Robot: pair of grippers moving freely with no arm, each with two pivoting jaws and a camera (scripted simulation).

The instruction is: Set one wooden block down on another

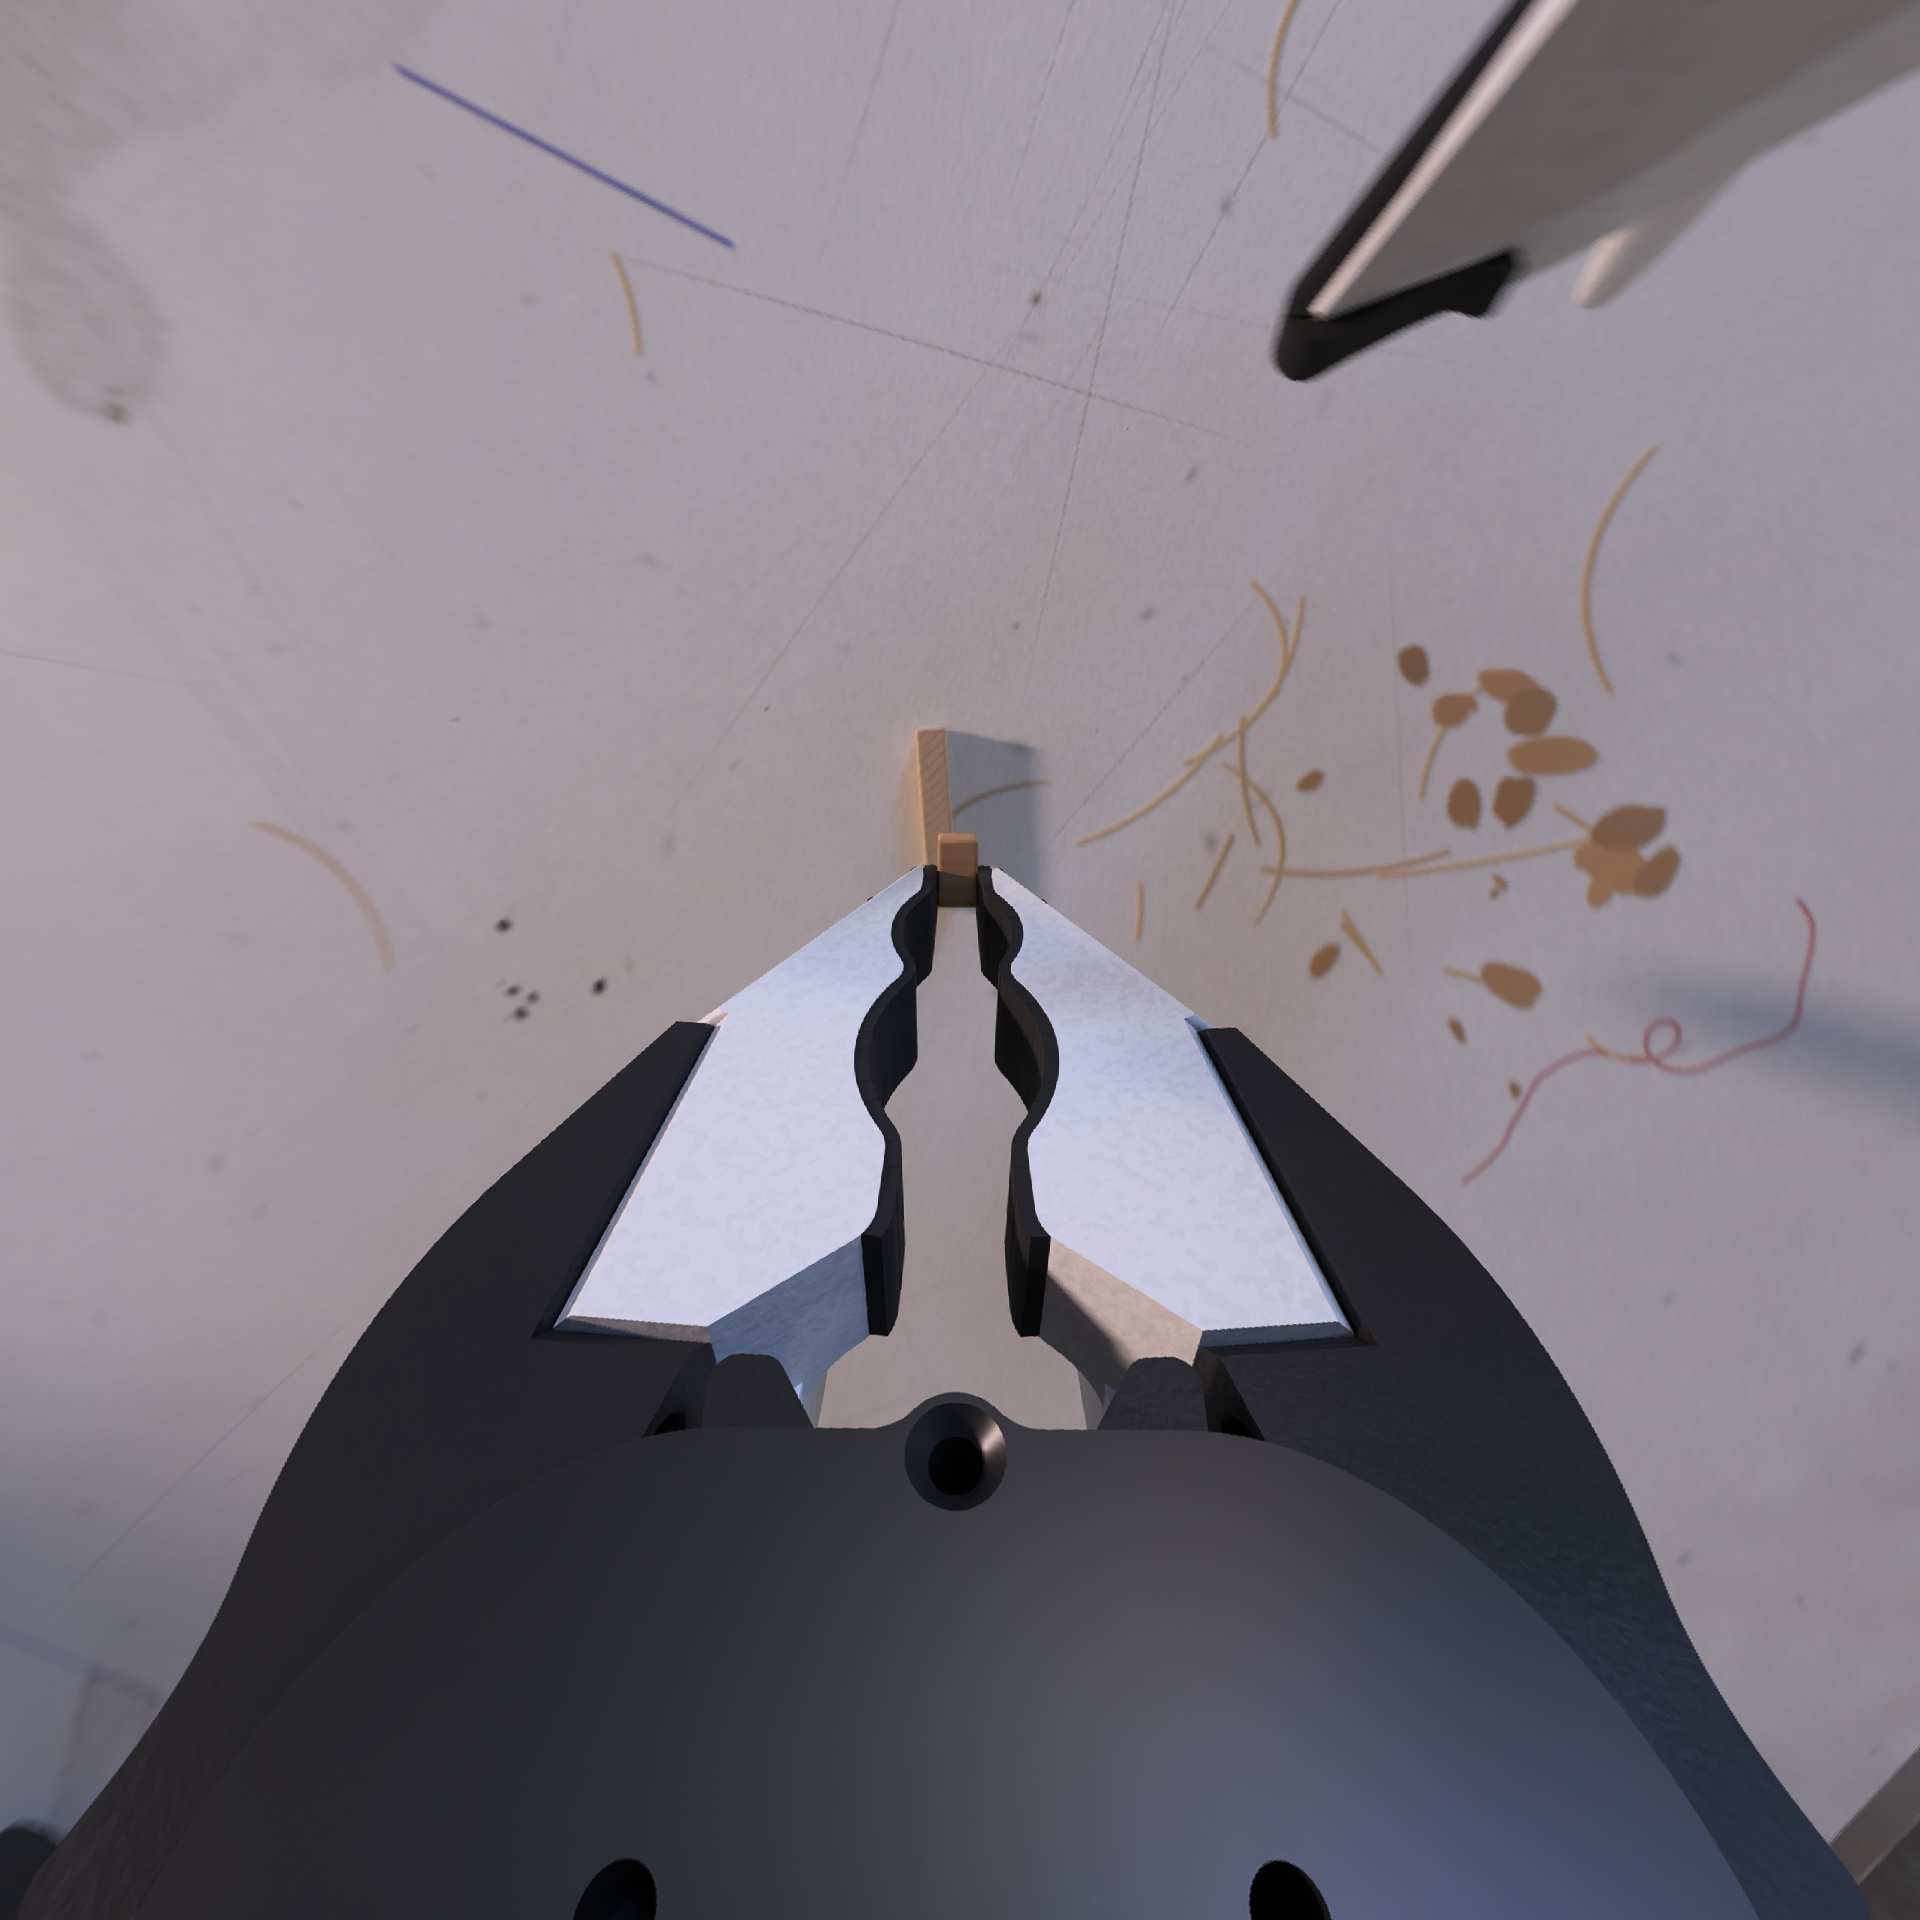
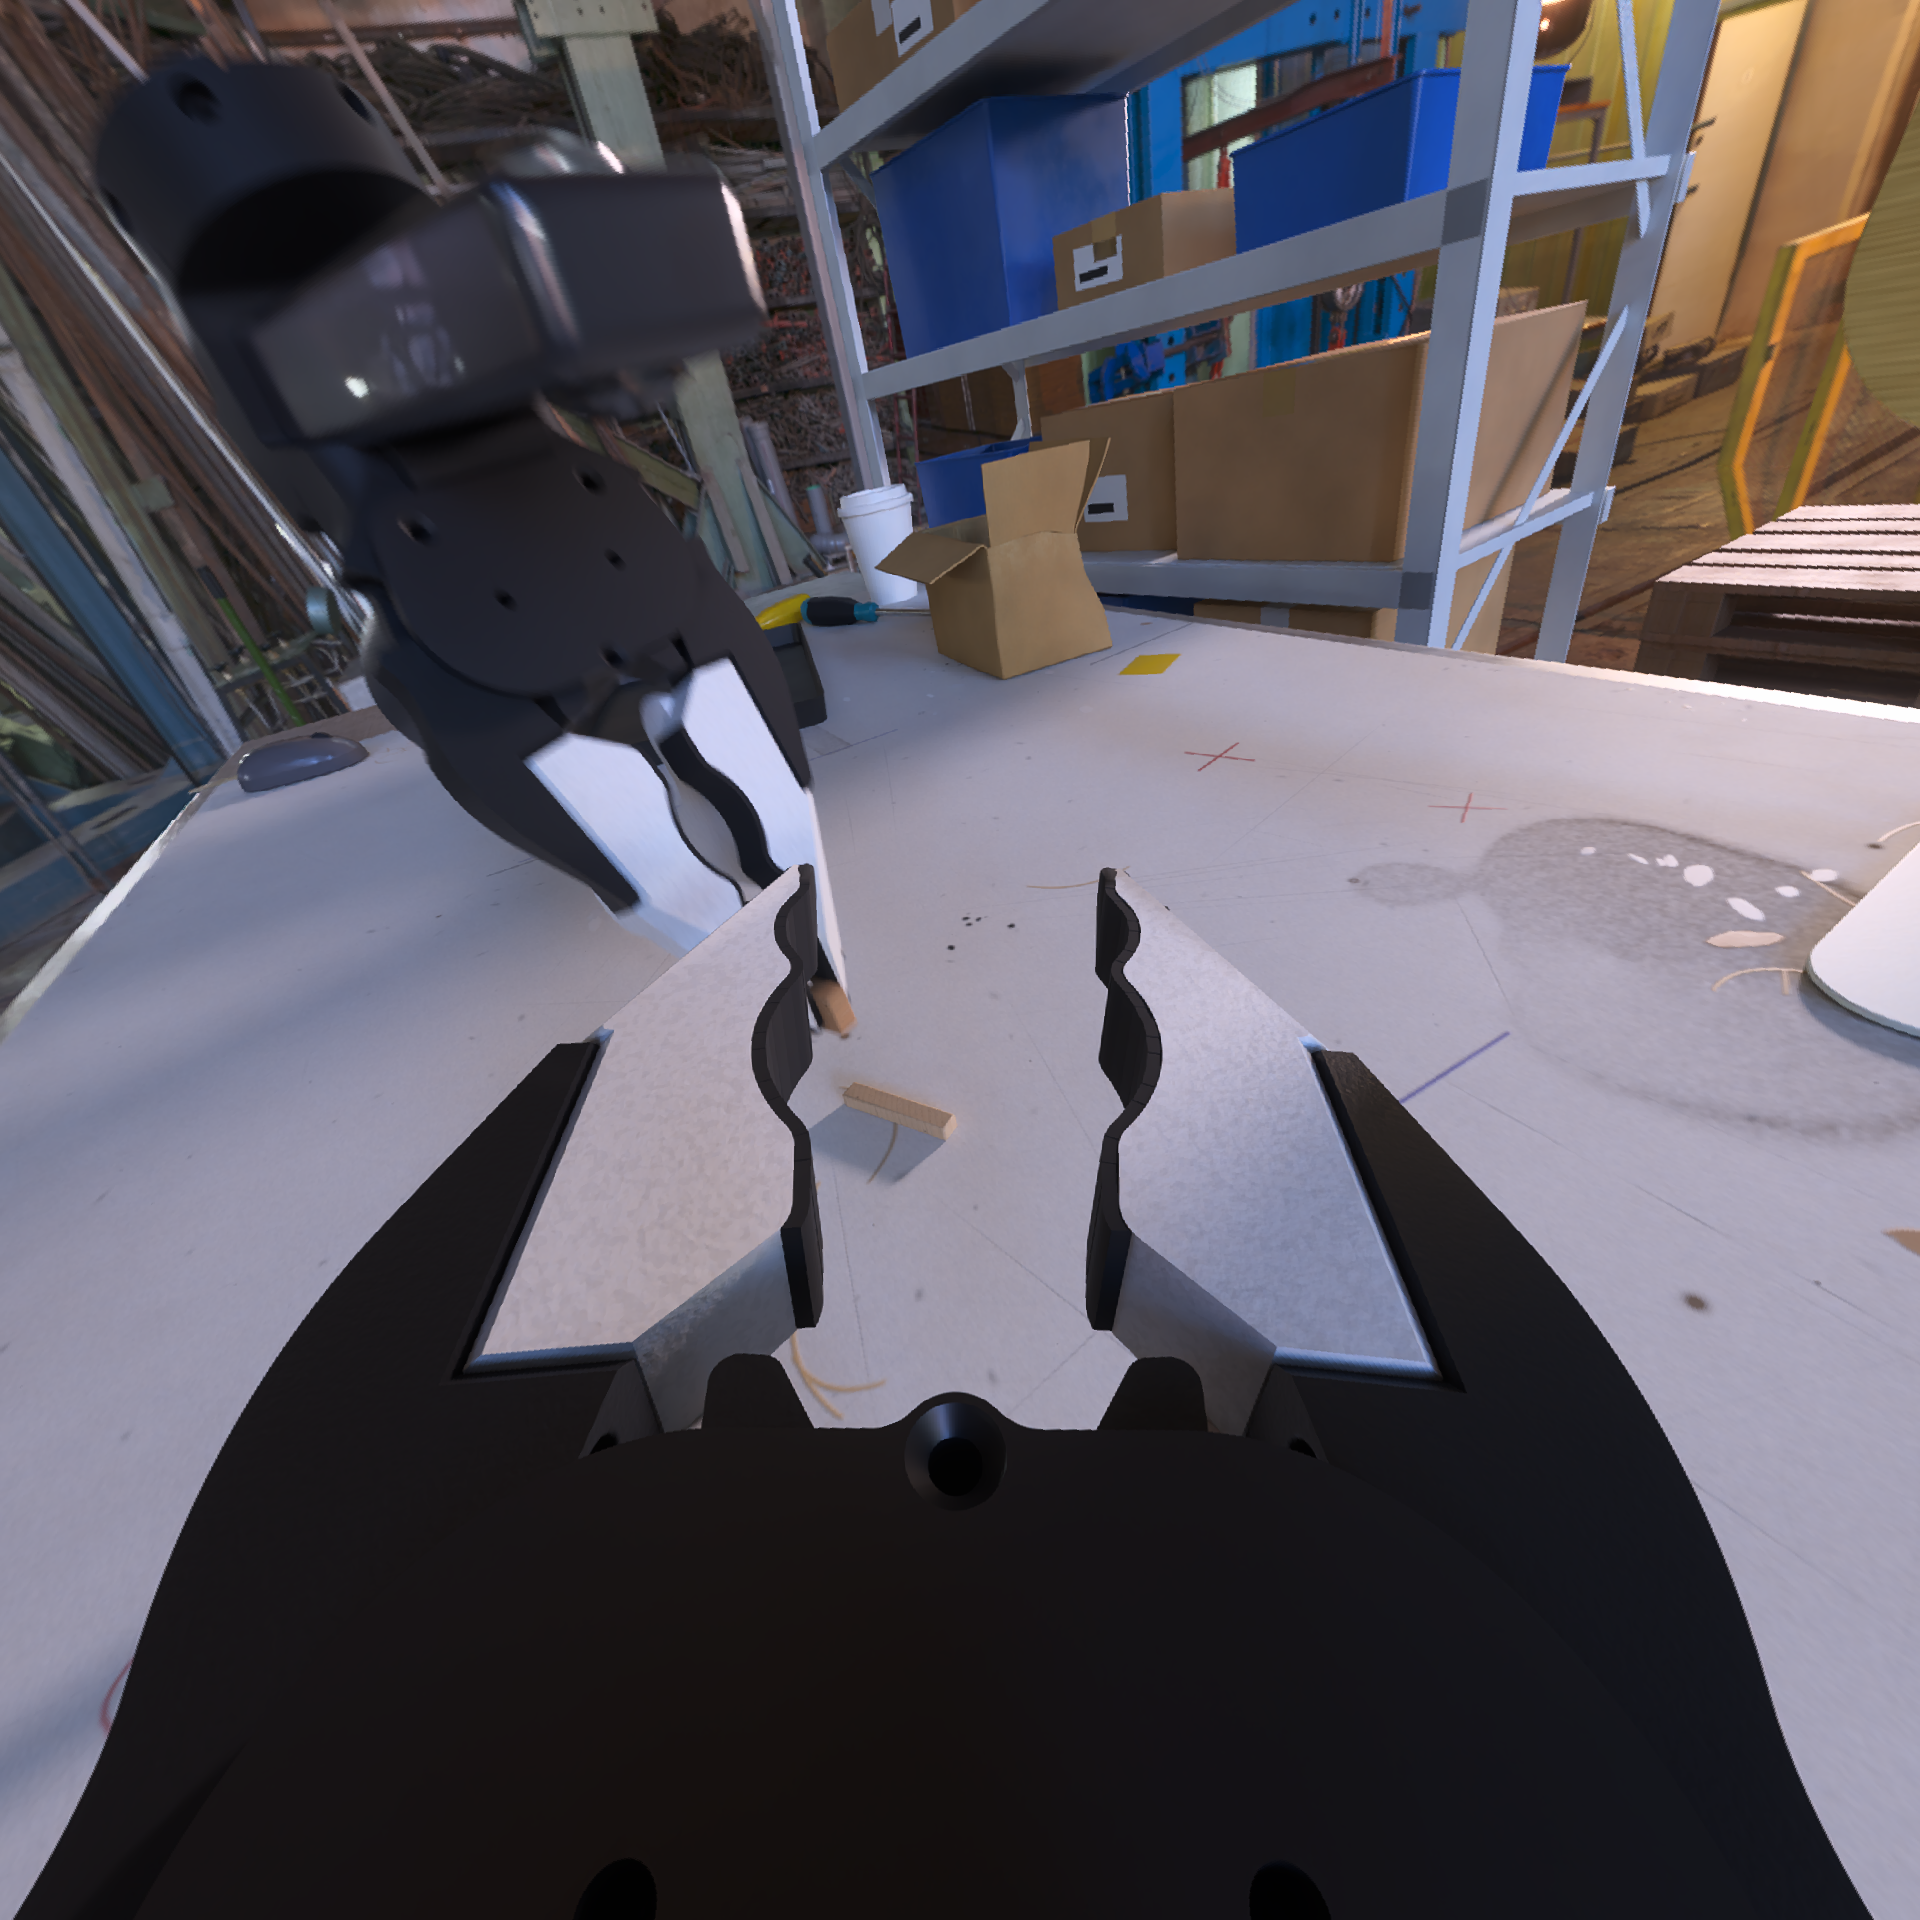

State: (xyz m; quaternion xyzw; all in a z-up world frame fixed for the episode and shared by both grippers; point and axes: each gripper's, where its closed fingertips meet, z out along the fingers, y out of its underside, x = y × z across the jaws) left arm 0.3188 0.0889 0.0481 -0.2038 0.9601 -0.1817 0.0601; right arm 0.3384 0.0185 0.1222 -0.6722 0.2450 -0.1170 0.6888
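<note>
My left gripper [image 1: 956,883] is shut on a small wooden block [image 1: 955,854], whose end sticks out between the fingertips. Just beyond it a second, pale wooden block [image 1: 933,795] lies flat on the white table. In the right wrist view the left gripper [image 2: 821,977] comes down from the upper left, tilted, with the held block [image 2: 834,1006] at its tips, above and slightly left of the lying block [image 2: 899,1109]. My right gripper [image 2: 951,894] is open and empty, a little short of the lying block. One of its fingers [image 1: 1455,239] shows at the top right of the left wrist view.
The table [image 2: 1351,1247] bears wood shavings [image 1: 1538,790], a dark stain and pen marks. At its far end are an open cardboard box [image 2: 1013,592], a white cup [image 2: 878,540] and a screwdriver [image 2: 821,611]. A white plate edge [image 2: 1870,956] lies right. Metal shelving [image 2: 1299,312] with boxes stands behind.
</note>
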